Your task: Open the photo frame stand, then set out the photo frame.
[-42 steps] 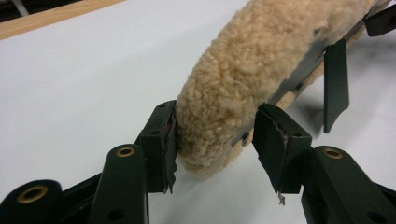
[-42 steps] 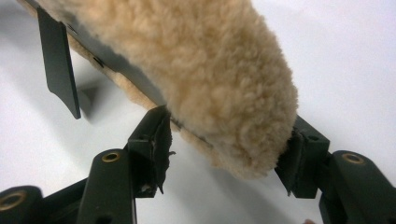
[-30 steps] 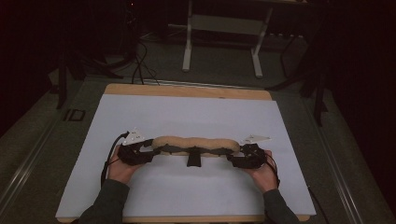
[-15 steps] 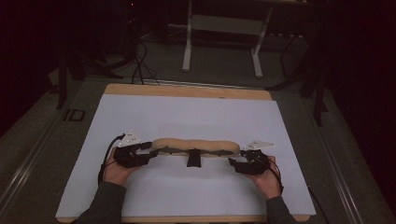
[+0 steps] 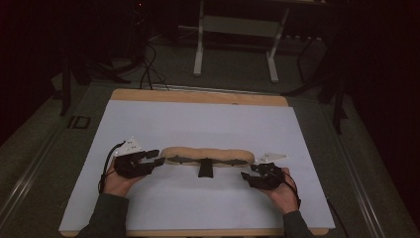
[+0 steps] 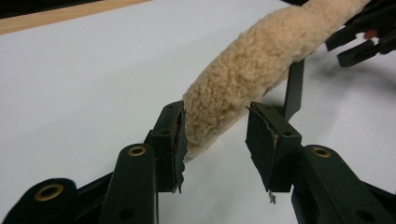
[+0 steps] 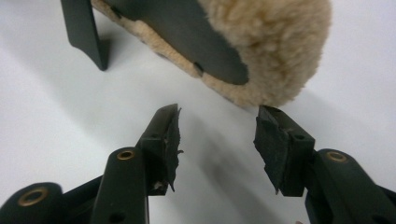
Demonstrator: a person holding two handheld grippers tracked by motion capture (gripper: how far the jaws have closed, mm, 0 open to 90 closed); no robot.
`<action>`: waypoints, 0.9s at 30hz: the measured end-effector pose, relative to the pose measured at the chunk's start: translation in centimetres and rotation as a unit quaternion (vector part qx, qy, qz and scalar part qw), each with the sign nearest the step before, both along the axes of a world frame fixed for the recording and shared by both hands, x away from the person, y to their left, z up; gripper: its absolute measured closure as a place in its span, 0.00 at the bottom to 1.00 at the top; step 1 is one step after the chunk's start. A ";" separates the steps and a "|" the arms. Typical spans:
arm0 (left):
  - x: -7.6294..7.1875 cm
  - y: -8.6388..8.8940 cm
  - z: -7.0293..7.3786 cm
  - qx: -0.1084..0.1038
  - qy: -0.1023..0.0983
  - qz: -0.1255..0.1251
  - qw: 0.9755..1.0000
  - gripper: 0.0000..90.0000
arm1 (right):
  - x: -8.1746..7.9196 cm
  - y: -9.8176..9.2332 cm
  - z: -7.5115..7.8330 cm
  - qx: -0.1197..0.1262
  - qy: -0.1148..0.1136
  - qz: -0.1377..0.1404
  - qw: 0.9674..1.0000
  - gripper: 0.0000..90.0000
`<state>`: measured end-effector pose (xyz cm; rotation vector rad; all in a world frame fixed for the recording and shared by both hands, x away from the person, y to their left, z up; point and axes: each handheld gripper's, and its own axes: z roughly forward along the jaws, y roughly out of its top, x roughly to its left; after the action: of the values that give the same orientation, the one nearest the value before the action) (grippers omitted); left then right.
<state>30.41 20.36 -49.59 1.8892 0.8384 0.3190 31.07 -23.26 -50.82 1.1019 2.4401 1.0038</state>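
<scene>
Across the bench lies the fleecy pad, lengthwise between both hands. Left hand-held gripper has been closing around its end, one pad touching; right hand-held gripper, also closing, sits empty just short of the other.

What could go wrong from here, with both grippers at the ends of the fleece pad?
1. The right gripper sits just short of the fleece pad, jaws closing on nothing: it may shut on air.
2. The left gripper straddles the pad's tip, one pad apart: the soft pile may slip out.
3. The black strap underneath could snag.
</scene>
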 end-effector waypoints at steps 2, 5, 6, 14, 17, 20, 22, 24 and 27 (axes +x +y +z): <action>0.0 0.1 0.1 -0.006 -0.001 -0.001 1.000 0.64 | 0.0 0.1 0.0 0.000 0.003 0.006 1.000 0.56; -0.1 0.2 0.2 -0.021 -0.009 0.002 1.000 0.65 | -0.1 0.4 -0.1 -0.001 0.013 0.018 1.000 0.56; -0.1 0.2 0.2 -0.026 -0.012 0.003 1.000 0.66 | -0.1 0.5 -0.2 -0.003 0.015 0.022 1.000 0.56; -0.1 1.2 0.6 -0.075 -0.034 0.027 0.996 0.68 | -0.3 0.9 0.0 0.014 0.013 0.036 0.999 0.59; 0.3 1.2 0.6 -0.084 -0.028 0.058 0.994 0.68 | -0.3 1.0 0.1 0.020 0.014 0.034 0.999 0.59; 0.7 1.1 0.3 -0.070 -0.022 0.090 0.993 0.69 | -0.3 1.0 0.2 0.027 0.013 0.031 0.999 0.59; 1.0 1.0 0.0 -0.056 -0.015 0.106 0.993 0.70 | -0.3 1.1 0.2 0.032 0.013 0.029 0.999 0.61; 1.3 0.8 -0.2 -0.047 -0.012 0.113 0.992 0.72 | -0.3 1.1 0.2 0.036 0.014 0.026 0.999 0.63; 1.5 0.6 -0.4 -0.041 -0.011 0.115 0.992 0.76 | -0.3 1.3 0.1 0.034 0.012 0.023 0.999 0.67</action>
<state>31.88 20.96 -50.00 1.7124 1.0428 0.4386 30.75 -22.01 -50.70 1.0895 2.4783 1.1023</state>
